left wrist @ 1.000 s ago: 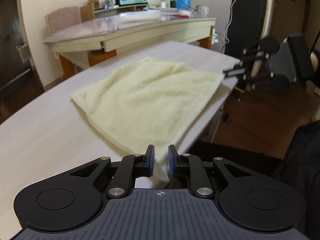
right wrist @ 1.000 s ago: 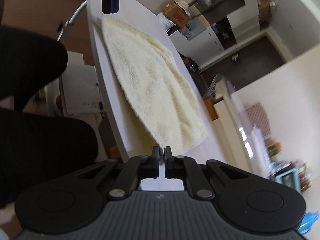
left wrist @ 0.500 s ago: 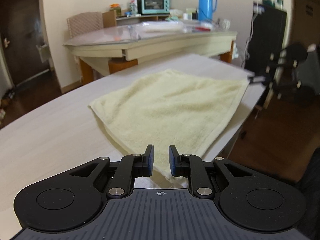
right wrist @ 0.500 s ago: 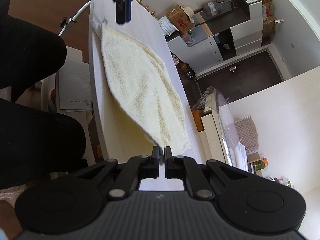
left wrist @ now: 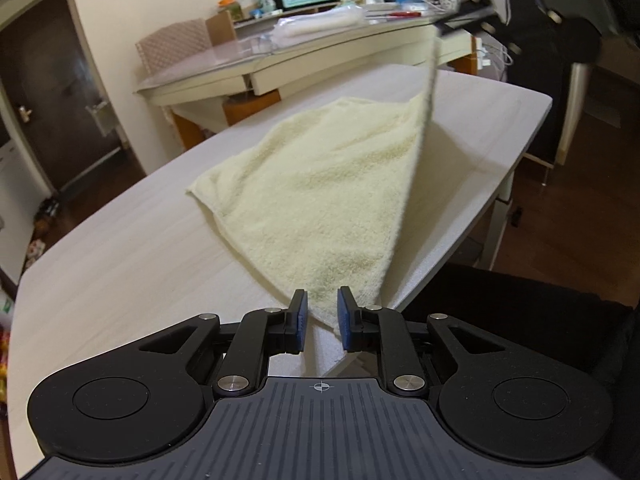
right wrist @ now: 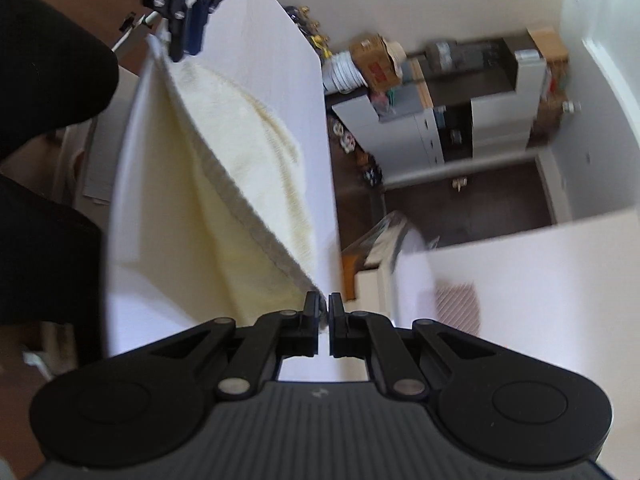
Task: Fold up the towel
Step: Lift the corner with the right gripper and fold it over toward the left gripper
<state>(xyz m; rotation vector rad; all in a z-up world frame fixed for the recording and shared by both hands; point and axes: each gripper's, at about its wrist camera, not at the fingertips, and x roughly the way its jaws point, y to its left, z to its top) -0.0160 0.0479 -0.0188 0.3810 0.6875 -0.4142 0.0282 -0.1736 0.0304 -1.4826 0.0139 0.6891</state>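
- Lifting since a second ago, the right gripper (right wrist: pixel 324 316), jaws nearly closed on one corner, has raised the pale yellow terry towel (left wrist: pixel 320 184) edge above the white table (left wrist: pixel 120 248)
- Left gripper (left wrist: pixel 322 314), jaws part-open around the near corner; grip unclear; the fold has begun

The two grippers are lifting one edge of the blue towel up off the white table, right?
Not blue: the towel is pale yellow, as the left wrist view shows. The rest holds: the left gripper and right gripper lift one edge off the white table.
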